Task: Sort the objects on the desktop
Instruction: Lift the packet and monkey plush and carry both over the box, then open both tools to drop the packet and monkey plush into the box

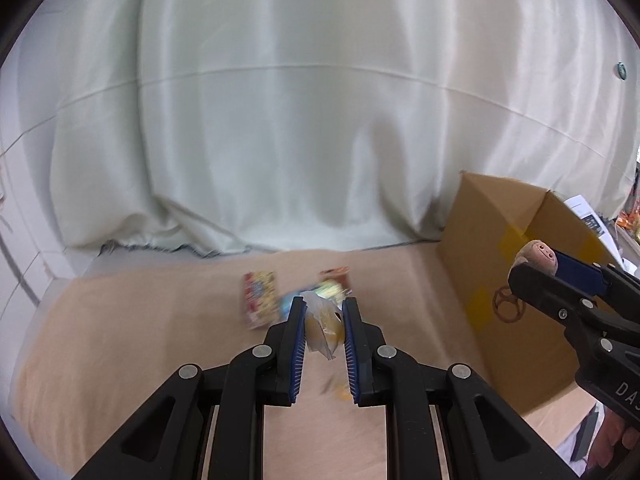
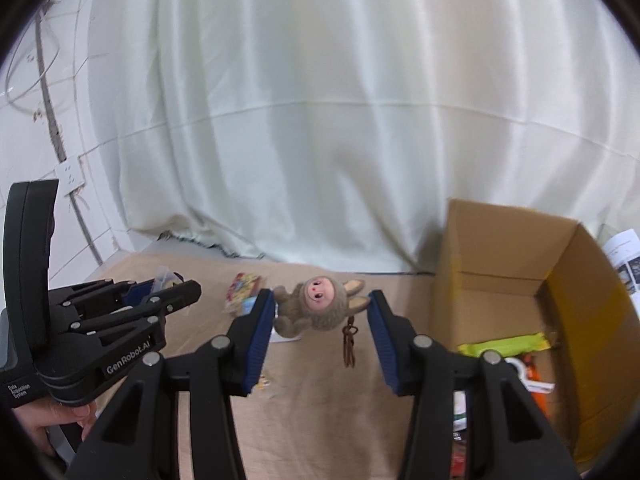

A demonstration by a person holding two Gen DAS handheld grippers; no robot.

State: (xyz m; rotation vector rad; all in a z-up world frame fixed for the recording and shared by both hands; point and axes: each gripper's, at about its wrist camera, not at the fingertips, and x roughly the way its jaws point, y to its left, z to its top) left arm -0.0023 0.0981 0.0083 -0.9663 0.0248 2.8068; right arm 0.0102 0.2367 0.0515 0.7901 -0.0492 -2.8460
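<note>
Both views are evenly and fairly brightly lit, with soft diffuse light from above and in front. The white curtain (image 1: 304,128) shows a satiny sheen in vertical bands, with mild glare toward 12 o'clock. Shadows are faint and soft under the curtain folds. Strong fisheye bending curves straight lines, and a black vignette rings each frame from 7 through 12 to 5 o'clock. The snack packets (image 1: 260,298) in the left wrist view are smeared by motion blur; the cardboard box (image 2: 520,264) edges look slightly soft.
</note>
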